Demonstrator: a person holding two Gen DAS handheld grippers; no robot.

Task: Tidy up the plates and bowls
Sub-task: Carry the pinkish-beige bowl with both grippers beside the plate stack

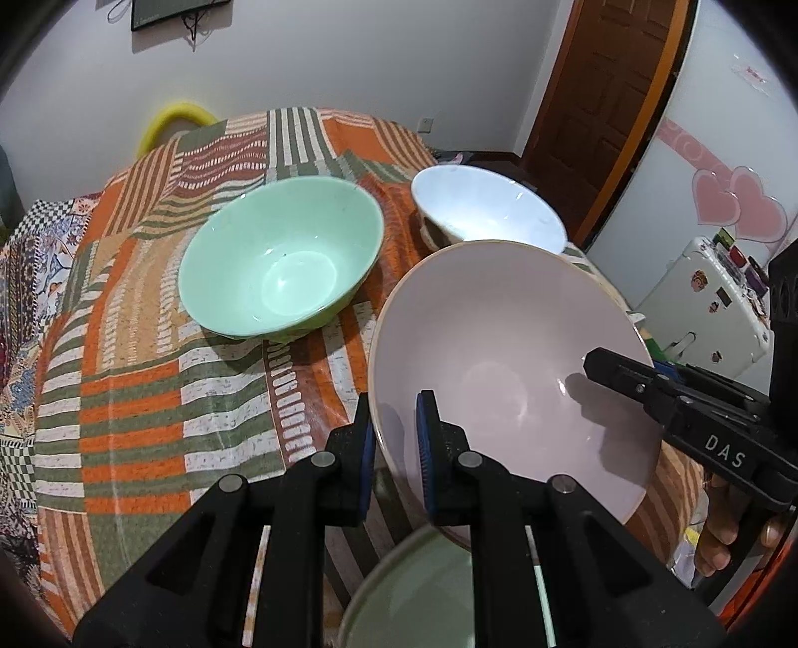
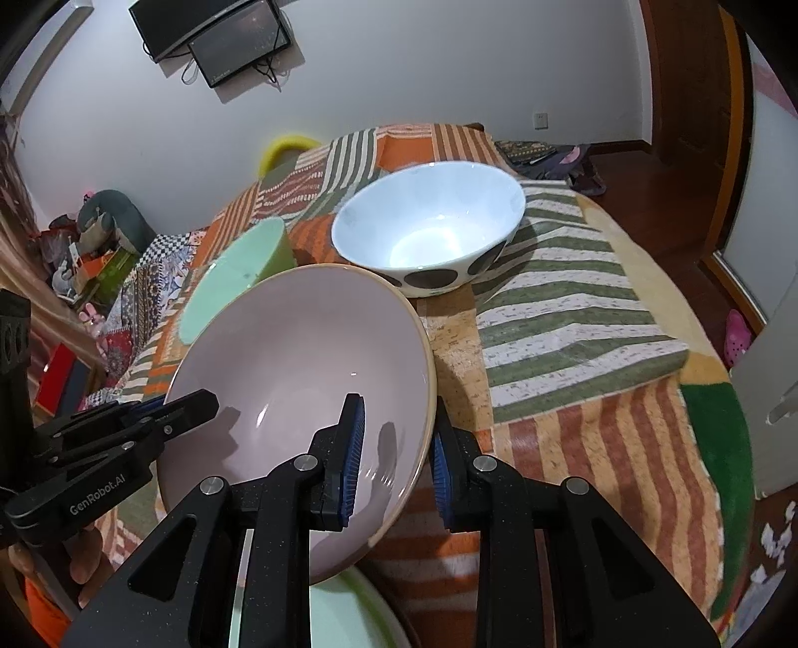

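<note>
Below, pink bowl (image 1: pixel 503 359) mostly hides a cropped green plate (image 1: pixel 419 598).

Three bowls and a plate on a cloth-covered table (image 1: pixel 124 399). One bowl (image 1: pixel 279 259) sits left of centre, a second bowl (image 1: pixel 489 209) behind and right. Nearest, a tilted bowl (image 1: pixel 498 369) overhangs a plate (image 1: pixel 414 593) at the near edge.

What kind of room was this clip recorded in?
Most likely a room in a home, perhaps a bedroom or living room. A patchwork striped cloth covers the table holding the bowls, a wall-mounted screen hangs above, and a wooden door stands beside a small white fridge with stickers.
</note>
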